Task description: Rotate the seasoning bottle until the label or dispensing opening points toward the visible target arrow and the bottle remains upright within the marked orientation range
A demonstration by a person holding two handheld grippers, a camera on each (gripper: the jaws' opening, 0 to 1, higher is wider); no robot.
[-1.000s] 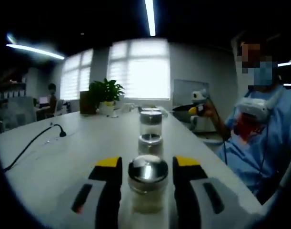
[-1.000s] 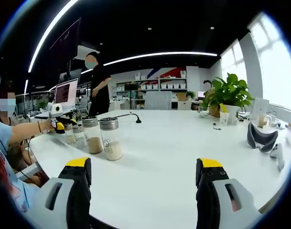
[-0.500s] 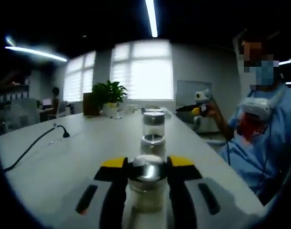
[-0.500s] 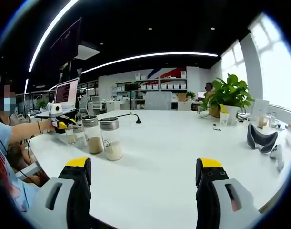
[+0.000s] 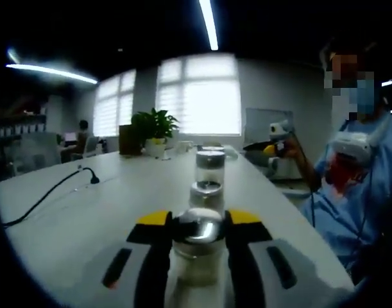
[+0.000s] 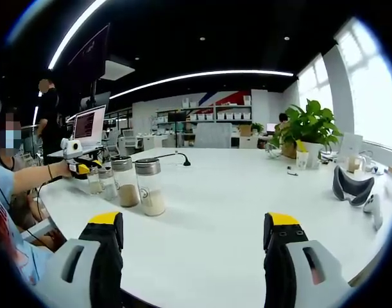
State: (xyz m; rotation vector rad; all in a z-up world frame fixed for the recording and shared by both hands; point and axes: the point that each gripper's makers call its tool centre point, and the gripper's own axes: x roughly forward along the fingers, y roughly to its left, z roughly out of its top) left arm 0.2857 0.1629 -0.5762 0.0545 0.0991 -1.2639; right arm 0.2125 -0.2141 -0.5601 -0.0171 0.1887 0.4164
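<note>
Three seasoning bottles stand in a row on the white table (image 5: 86,218). The nearest one (image 5: 197,260) has a domed metal cap and pale powder inside, and my left gripper (image 5: 197,219) is shut on it just below the cap. It stands upright. Behind it are a second bottle (image 5: 206,191) and a third bottle (image 5: 210,168). In the right gripper view the same row sits at the left, with the held bottle (image 6: 95,181) farthest and the left gripper (image 6: 79,168) on it. My right gripper (image 6: 194,240) hangs open over bare table, well apart from the row.
A person in blue sits at the table's edge (image 5: 356,186). A black cable (image 5: 48,196) runs along the left. A potted plant (image 6: 308,131) and a white headset (image 6: 351,183) stand at the right. A person (image 6: 48,122) stands behind a monitor (image 6: 88,125).
The left jaws closed from either side onto the nearest bottle and have held it since. My right gripper has stayed open and still. The standing person in the background walked left.
</note>
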